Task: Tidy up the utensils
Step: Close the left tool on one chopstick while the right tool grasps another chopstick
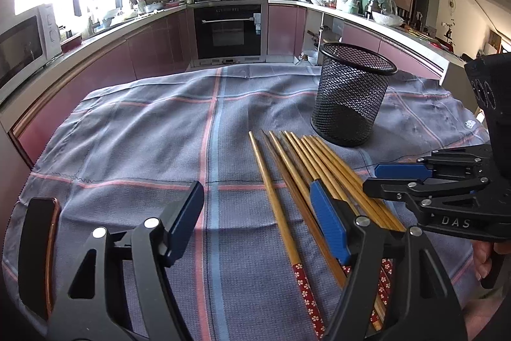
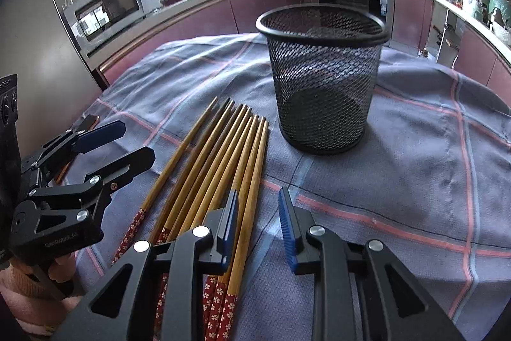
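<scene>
So, one checked cloth [image 1: 143, 133] covers the table. One mesh cup [image 2: 322, 79] stands upright at 12 o'clock in the right view, and about eight chopsticks [image 2: 204, 174] lie just beside it at 8 o'clock. Only the left view shows a phone [image 1: 41, 254]. Left gripper [image 1: 255, 222] and right gripper [image 2: 258, 229] are both spread, holding nothing.

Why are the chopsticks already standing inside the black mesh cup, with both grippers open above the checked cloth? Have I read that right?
Not quite. The chopsticks are not in the mesh cup; they lie flat on the checked cloth beside it, and the cup is empty, as the right wrist view shows. The rest holds: the left gripper and right gripper are both open above the cloth.
</scene>
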### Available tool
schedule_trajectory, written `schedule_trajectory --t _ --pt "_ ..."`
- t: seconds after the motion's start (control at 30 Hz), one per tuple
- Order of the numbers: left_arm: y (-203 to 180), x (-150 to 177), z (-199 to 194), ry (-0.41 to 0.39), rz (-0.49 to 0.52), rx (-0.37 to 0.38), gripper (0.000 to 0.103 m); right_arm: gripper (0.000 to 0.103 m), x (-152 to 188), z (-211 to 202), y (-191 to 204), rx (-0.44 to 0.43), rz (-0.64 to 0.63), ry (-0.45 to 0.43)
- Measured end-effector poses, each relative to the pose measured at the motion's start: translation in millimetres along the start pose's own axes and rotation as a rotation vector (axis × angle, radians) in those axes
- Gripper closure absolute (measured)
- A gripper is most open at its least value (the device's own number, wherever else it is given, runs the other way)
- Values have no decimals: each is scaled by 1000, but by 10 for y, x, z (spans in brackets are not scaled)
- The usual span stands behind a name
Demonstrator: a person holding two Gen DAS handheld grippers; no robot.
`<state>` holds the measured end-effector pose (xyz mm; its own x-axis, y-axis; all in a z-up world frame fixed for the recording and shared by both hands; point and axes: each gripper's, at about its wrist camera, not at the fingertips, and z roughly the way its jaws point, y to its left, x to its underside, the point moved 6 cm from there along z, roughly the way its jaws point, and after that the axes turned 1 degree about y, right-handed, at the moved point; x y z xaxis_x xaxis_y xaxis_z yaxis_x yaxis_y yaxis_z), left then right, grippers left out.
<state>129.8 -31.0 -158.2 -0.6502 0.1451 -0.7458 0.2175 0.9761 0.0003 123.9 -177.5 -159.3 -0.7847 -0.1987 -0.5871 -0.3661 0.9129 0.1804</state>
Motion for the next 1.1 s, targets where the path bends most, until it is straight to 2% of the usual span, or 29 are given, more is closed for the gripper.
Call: schedule_trajectory --t 0.1,0.2,0.37,0.5,0.77,0.8,0.87,0.93,1.1 --pt "-32 18 71 33 3 13 44 81 -27 24 -10 -1 0 7" --pt "-39 39 174 64 -10 41 50 87 -25 15 -39 -9 16 14" --pt "-46 46 246 101 -20 69 54 87 -15 53 -46 -4 -3 42" --pt "-48 45 301 130 -18 80 58 87 -55 121 38 55 -65 53" --pt "-44 32 413 184 -6 88 67 87 -149 187 32 65 -94 70" --pt "-38 25 417 188 -3 86 70 87 -153 188 32 66 -96 72" --pt "-27 15 425 195 -9 88 77 96 -155 183 33 61 -100 72" --pt "-19 11 426 203 -20 104 90 97 -151 171 19 46 -87 72" --pt "22 11 429 214 -48 118 94 98 -128 111 -30 23 -66 63"
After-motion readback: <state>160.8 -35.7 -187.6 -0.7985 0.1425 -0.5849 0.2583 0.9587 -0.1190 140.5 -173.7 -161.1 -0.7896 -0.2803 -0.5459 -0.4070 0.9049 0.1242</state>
